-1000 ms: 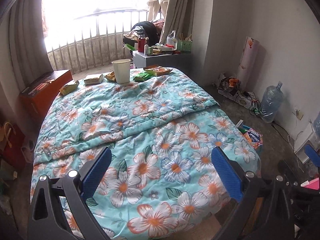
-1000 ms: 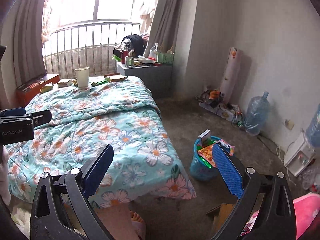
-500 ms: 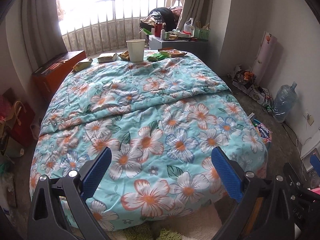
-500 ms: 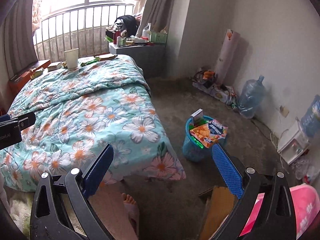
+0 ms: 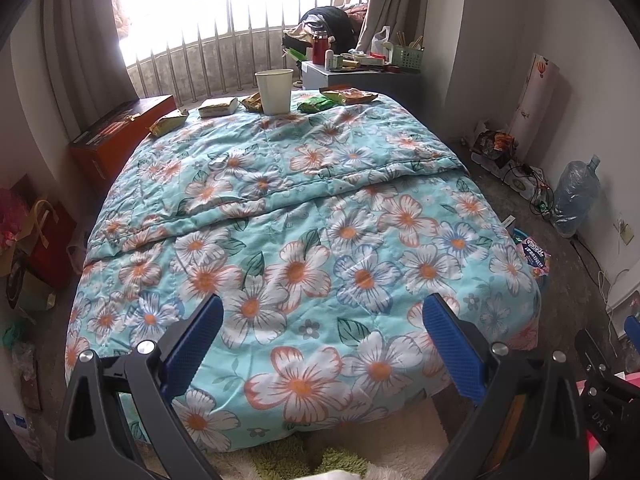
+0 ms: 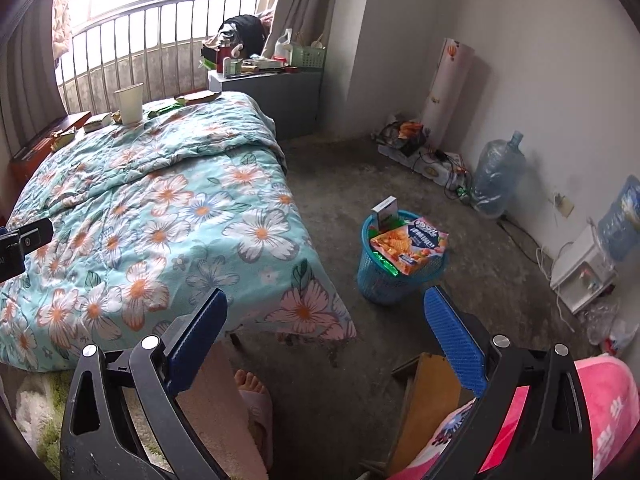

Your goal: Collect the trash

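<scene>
At the far end of the floral bed (image 5: 304,216) stand a white paper cup (image 5: 274,91) and several snack wrappers: a yellow one (image 5: 168,125), a flat box (image 5: 218,106) and green and orange packets (image 5: 340,98). My left gripper (image 5: 322,344) hangs open over the bed's near end, far from them, with nothing between its blue pads. On the floor beside the bed stands a blue trash basket (image 6: 396,276) with snack bags and a small box in it. My right gripper (image 6: 326,340) is open and empty, above the floor short of the basket. The cup (image 6: 129,102) also shows there.
A grey bedside cabinet (image 6: 268,100) with clutter stands by the window railing. An orange box (image 5: 120,136) lies left of the bed. Water bottles (image 6: 496,176), cables and a white appliance (image 6: 582,272) line the right wall. A person's foot in a slipper (image 6: 256,400) and a pink blanket (image 6: 600,412) are near.
Both grippers have drawn back and risen, so the bed and the basket look farther off and more of the floor shows. Both jaws stayed open.
</scene>
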Demonstrator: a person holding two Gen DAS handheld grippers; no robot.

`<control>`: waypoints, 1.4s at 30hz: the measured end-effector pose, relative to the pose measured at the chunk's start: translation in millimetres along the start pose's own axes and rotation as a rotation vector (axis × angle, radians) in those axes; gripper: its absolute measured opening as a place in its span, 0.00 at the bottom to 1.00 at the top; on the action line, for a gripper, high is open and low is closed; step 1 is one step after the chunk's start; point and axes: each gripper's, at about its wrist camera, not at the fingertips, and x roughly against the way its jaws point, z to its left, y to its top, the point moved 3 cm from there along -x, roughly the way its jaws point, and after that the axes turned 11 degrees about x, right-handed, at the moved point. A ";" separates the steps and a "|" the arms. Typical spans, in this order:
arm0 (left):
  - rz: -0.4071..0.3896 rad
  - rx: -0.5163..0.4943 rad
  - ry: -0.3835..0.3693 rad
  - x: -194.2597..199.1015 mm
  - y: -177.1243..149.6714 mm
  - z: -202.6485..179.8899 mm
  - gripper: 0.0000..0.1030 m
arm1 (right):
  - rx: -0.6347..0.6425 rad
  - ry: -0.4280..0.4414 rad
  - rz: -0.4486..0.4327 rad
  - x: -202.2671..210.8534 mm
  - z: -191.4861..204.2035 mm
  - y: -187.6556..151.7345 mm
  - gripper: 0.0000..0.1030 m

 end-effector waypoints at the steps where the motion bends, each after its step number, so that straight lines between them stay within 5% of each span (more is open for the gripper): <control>1: 0.003 0.000 0.001 -0.3 -0.7 -0.5 0.95 | 0.001 -0.003 0.004 -0.2 -1.3 -1.2 0.92; 42: 0.010 -0.091 0.016 3.8 -14.7 -12.3 0.95 | -0.005 -0.009 0.003 -3.5 -23.3 -10.7 0.92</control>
